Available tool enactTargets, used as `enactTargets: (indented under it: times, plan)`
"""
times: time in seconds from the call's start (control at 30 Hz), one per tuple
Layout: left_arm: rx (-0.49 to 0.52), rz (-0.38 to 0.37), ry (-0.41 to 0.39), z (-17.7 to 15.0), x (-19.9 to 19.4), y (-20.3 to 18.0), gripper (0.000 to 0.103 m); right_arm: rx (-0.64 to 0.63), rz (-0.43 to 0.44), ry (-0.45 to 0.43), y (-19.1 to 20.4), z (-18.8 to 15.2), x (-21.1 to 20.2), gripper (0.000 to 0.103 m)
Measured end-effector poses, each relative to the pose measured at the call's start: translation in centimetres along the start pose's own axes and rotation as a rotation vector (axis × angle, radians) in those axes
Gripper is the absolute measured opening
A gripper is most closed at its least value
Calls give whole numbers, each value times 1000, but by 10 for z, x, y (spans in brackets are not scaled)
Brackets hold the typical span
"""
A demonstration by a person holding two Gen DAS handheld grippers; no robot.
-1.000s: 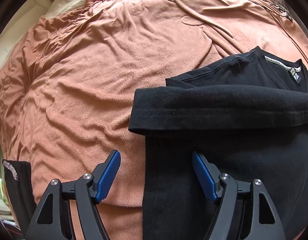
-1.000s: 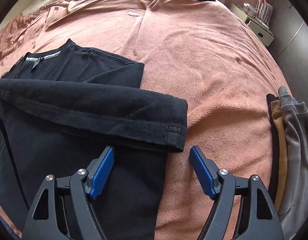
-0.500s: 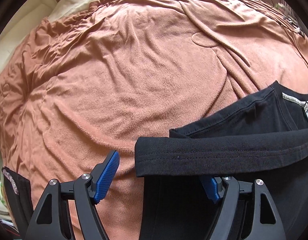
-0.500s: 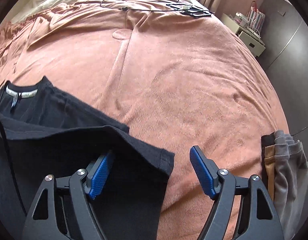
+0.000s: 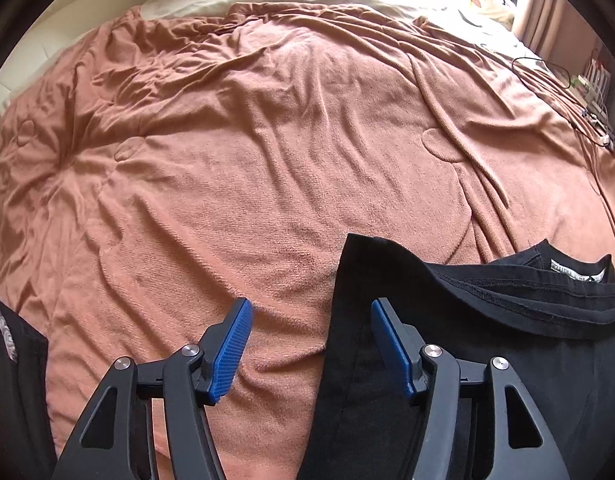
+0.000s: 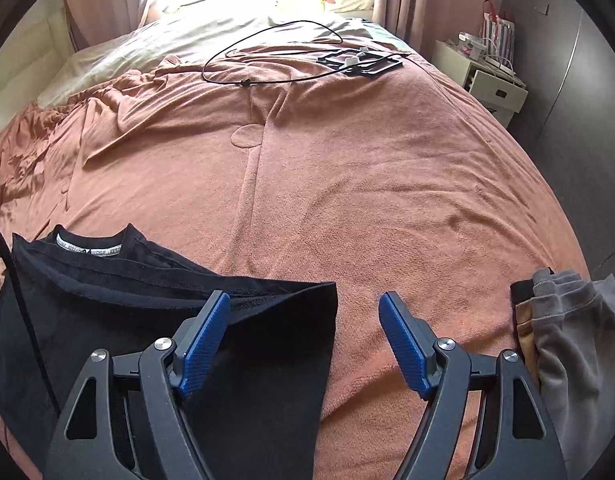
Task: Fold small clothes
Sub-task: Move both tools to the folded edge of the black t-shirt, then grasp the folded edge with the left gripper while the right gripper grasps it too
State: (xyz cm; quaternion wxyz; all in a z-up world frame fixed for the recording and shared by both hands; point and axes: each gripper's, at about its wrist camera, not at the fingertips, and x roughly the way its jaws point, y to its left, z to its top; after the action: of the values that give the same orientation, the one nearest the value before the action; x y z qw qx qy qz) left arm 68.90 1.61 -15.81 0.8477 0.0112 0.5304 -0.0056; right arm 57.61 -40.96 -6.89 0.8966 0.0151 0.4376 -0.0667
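Observation:
A black shirt [image 5: 487,340] lies on the terracotta blanket [image 5: 247,180], its sides folded in and its collar label at the far end. My left gripper [image 5: 309,344] is open; its right finger sits over the shirt's left edge, its left finger over bare blanket. The shirt also shows in the right wrist view [image 6: 147,320]. My right gripper [image 6: 303,340] is open; its left finger is over the shirt's right edge, its right finger over the blanket. Neither gripper holds anything.
A pile of folded grey, tan and black clothes [image 6: 559,332] lies at the bed's right edge. A black cable and flat frame [image 6: 359,62] lie far up the bed. A white nightstand [image 6: 487,76] stands to the right. Another dark garment [image 5: 11,360] lies at the left.
Both grippers have drawn back toward the shirt's near end and tilted up; more of the bed shows. The folded sleeves have slid low in both views. Both grippers stayed open.

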Motion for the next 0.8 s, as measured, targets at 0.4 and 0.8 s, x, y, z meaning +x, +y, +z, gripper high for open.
enactTargets:
  times: [0.4,0.8]
  plan:
    - [33,-30,72,0,33,-16,57,16,96,149,-25,0,44,54]
    - [-13,-70,37,15,38,-15,1,80,117,120,-21,14,85,3]
